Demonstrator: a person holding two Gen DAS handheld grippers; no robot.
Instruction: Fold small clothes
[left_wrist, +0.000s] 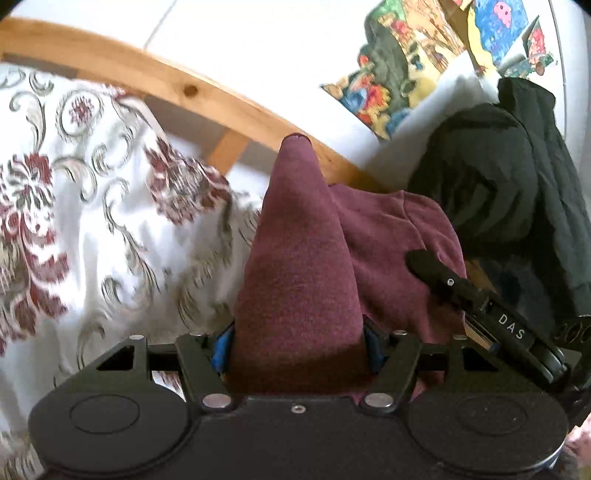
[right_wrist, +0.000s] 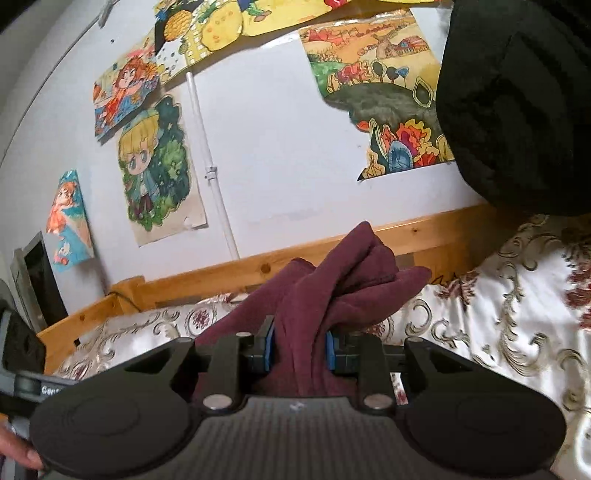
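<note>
Bedspread (left_wrist: 92, 229), white with dark red flowers and grey scrolls, filled the left of the left wrist view, with a pine bed rail (left_wrist: 177, 88) curving behind it against a pale wall. Toward the middle, the left gripper (left_wrist: 299, 343) had its jaws drawn in on a maroon garment (left_wrist: 295, 266), the cloth bunched between the blue pads (left_wrist: 221, 350) and rising ahead in a cone. To the right of that cone more of the maroon fabric spread out, and the right gripper (left_wrist: 480, 306) reached across it from the lower right edge. Further right a black garment (left_wrist: 517, 177) hung, with coloured drawings (left_wrist: 399, 74) on the wall above. In the right wrist view the drawings (right_wrist: 159, 166) hung at left, the right gripper (right_wrist: 299, 347) sat centre with its jaws closed on a thick gather of the same maroon garment (right_wrist: 347, 280), and the bedspread (right_wrist: 517, 314) lay at right beneath the black garment (right_wrist: 517, 103). The cloth appeared lifted off the bed between both tools, so the step in hand was probably raising and spreading the piece before a fold. The next move would likely call for drawing the two holds apart to pull the fabric flat, then lowering it onto the bedspread without letting either bunch slip.
</note>
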